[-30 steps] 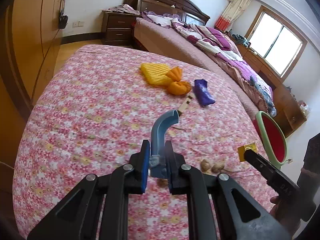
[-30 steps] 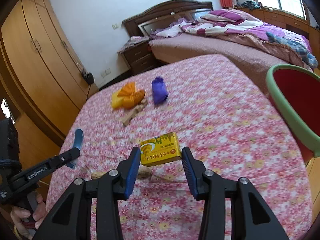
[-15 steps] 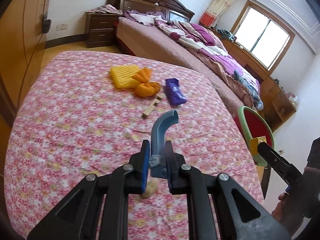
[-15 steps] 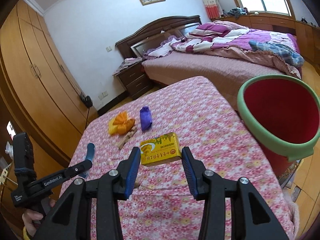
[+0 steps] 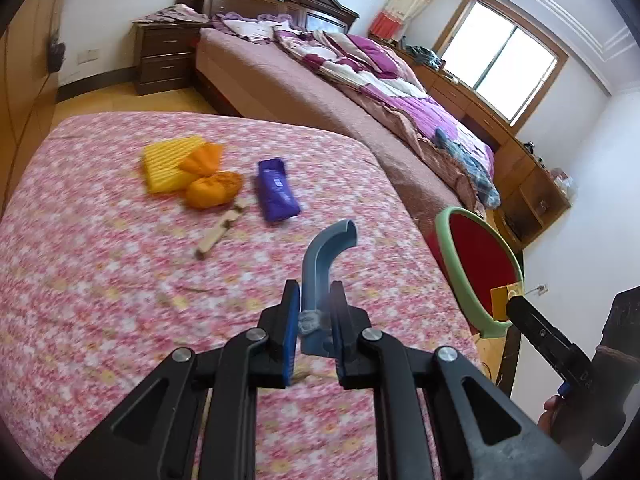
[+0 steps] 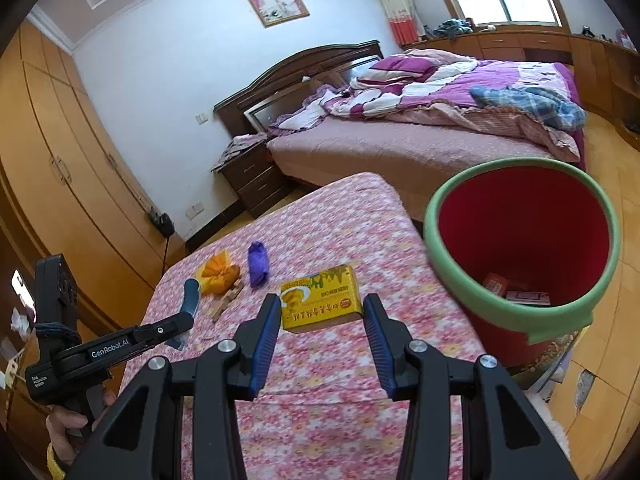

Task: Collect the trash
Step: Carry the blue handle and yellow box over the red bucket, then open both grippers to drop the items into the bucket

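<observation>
Left tongs [image 5: 314, 322], lower centre of the left wrist view: jaws narrow, clamped on a curved blue plastic piece [image 5: 326, 254] that rises above the flowered worktop [image 5: 100, 280]. Right tongs [image 6: 320, 330], lower centre of the right wrist view: jaws part-way apart, gripping a yellow box [image 6: 320, 300] by its two ends, the box held clear above the worktop. Red bin with a green rim [image 6: 520, 320], right half of the right wrist view: this view alone looks into it, showing a few small boxes on its bottom; the left wrist view gives only its rim and red inner wall at the right edge, with the yellow box at the tip of the right tongs in front of that rim. Items lying on the worktop, upper left of the left wrist view: a yellow ribbed packet [image 5: 170, 164], seen clearly only here; an orange crumpled wrapper [image 5: 212, 186] touching it; a purple packet [image 5: 277, 190] just to the right; a pale wooden piece [image 5: 220, 232] below the wrapper. The right wrist view shows the same cluster at centre left, smaller, plus the left tongs from the side at lower left, held by a hand [image 6: 64, 430]. A large bed [image 6: 420, 136] stands behind in both views.
</observation>
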Demonstrator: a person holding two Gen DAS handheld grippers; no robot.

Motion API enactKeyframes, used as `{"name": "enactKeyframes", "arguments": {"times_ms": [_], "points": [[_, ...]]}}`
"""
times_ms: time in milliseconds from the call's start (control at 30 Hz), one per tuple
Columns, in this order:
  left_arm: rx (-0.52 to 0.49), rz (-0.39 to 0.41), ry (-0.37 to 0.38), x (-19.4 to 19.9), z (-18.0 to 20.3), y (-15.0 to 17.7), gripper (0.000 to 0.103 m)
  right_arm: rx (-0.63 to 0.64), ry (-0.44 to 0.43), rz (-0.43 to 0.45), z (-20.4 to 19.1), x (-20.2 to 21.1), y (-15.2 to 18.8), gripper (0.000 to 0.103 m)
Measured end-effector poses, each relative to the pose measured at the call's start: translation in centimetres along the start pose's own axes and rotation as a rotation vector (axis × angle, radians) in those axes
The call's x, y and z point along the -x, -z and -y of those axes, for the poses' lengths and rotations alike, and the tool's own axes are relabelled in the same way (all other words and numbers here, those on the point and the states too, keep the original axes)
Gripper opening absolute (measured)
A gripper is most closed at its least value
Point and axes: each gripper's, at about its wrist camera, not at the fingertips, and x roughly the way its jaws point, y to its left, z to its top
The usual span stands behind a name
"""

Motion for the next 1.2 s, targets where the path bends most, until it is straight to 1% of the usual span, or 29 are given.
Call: {"name": "enactKeyframes", "arguments": {"times_ms": [233,400,700,967,1200], "points": [[-0.051,-0.023,0.029,-1.6,3.6,-1.0,0.015,-0.043,0.025,0.027,3.2,0.8,-1.0,0.046],[-0.106,-0.041,0.05,-3.0,6.7,-1.5,0.015,-0.078,0.048,0.054,5.5,1.4,-1.6,0.046],[-0.219,-0.107,0.098,-6.6,12.9,-1.6,0.015,-0.164,0.102,0.087,10.5,2.2,-1.8,0.046],[-0.315,-0.174,0.13,-11.0,18.6,-0.8,0.015,-0.21,0.157,0.097,14.1,2.2,-1.9,0.046],[-0.352,-0.179,0.135,-14.0,21.4,-1.0,0.015,-0.246,0.169,0.083,16.0,1.5,-2.0,0.046]]}}
